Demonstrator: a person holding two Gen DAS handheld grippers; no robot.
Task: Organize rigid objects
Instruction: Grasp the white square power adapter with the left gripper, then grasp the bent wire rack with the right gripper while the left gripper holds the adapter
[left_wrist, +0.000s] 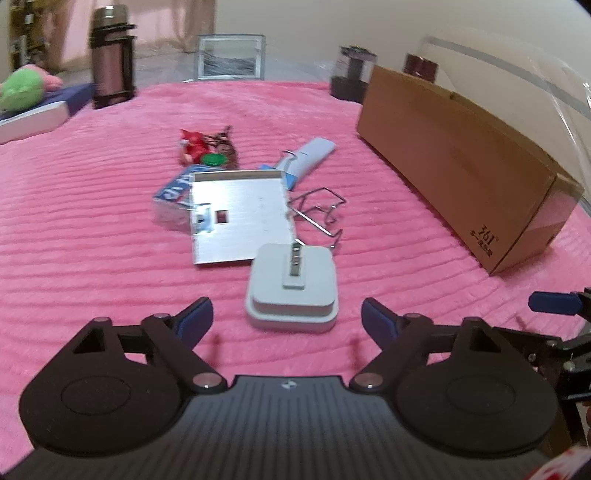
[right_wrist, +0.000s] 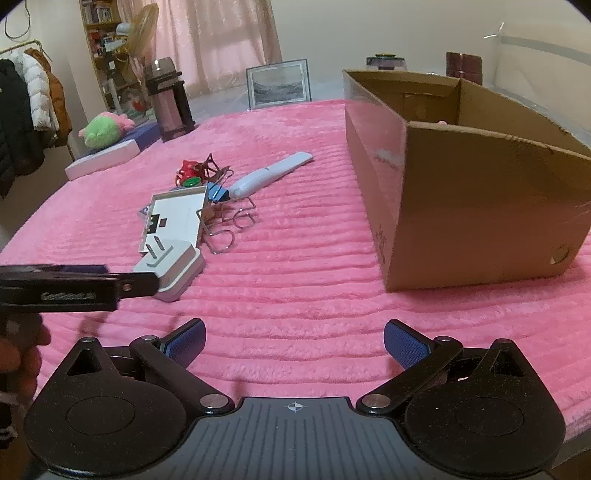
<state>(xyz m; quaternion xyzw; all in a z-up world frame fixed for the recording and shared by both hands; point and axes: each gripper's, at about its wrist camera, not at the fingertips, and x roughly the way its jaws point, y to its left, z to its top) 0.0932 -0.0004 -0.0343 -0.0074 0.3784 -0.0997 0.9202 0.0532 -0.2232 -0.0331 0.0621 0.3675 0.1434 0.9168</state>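
Left hand-held gripper (left_wrist: 287, 320) tilts down, jaws apart, near plug adapter (left_wrist: 293, 288).

I see the pale grey square plastic charger (left_wrist: 291, 291) lying prongs-up just ahead of my left jaws, the flat silver metal plate (left_wrist: 236, 218) touching it beyond.

Pale walls, pink curtains (right_wrist: 221, 40) — bookshelf (right_wrist: 101, 40), hanging coats (right_wrist: 33, 99)

You see only part of the blue box (left_wrist: 173, 192); the metal plate (left_wrist: 236, 218) lies over the rest. The left wrist view is smeared, so the red trinket (left_wrist: 192, 146) stays unreadable. The cardboard box (right_wrist: 461, 177) hides most of its own floor, and its right end runs off the picture's edge.
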